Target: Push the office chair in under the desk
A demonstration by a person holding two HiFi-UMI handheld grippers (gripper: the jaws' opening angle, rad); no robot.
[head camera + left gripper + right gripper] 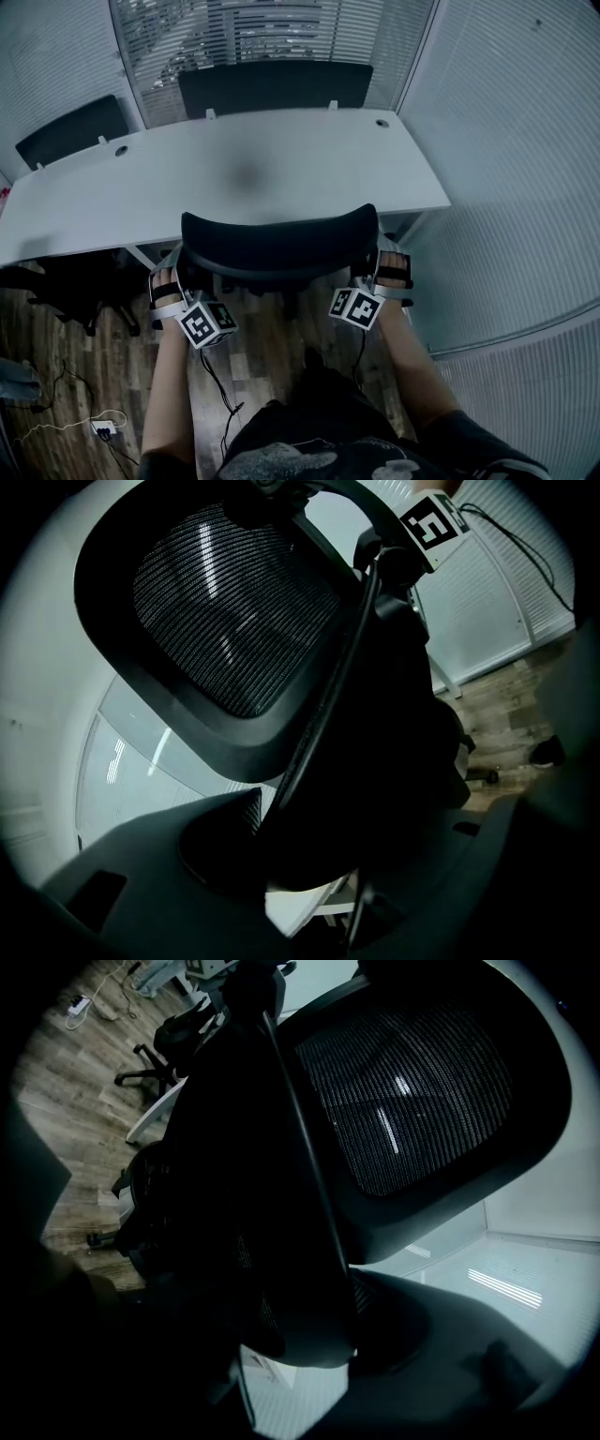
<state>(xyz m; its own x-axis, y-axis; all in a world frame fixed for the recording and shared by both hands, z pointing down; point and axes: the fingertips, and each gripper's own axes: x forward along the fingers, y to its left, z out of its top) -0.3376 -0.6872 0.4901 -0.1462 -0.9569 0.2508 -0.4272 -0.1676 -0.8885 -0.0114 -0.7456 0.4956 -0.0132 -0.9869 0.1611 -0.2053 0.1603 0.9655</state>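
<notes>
The office chair [277, 246] stood at the near edge of the white desk [281, 169], roughly at its middle, with its back toward the person. How far the seat was already under I could not tell, as the back hid it. It looked a fair weight but on castors, so I judged it would roll freely on the wooden floor [253, 370] and perhaps swivel if pushed unevenly. The mesh headrest [225, 621] seemed springy and a poor place to press. The stiff rim of the back was the sound hold, and both tongs were there. The left gripper [176, 272] was pinched on the back's left edge, the right gripper [380, 267] on its right edge, the jaws held fairly wide by the frame between them.

Ahead, the desk's front edge sat just by the top of the back, which I thought would stop the chair. The desk's leg frames showed on either side below, so the chair needed a straight run. The glass partition [506, 187] stood close on the right. Another dark chair [70, 131] and some cables [103, 428] lay well off to the left.
</notes>
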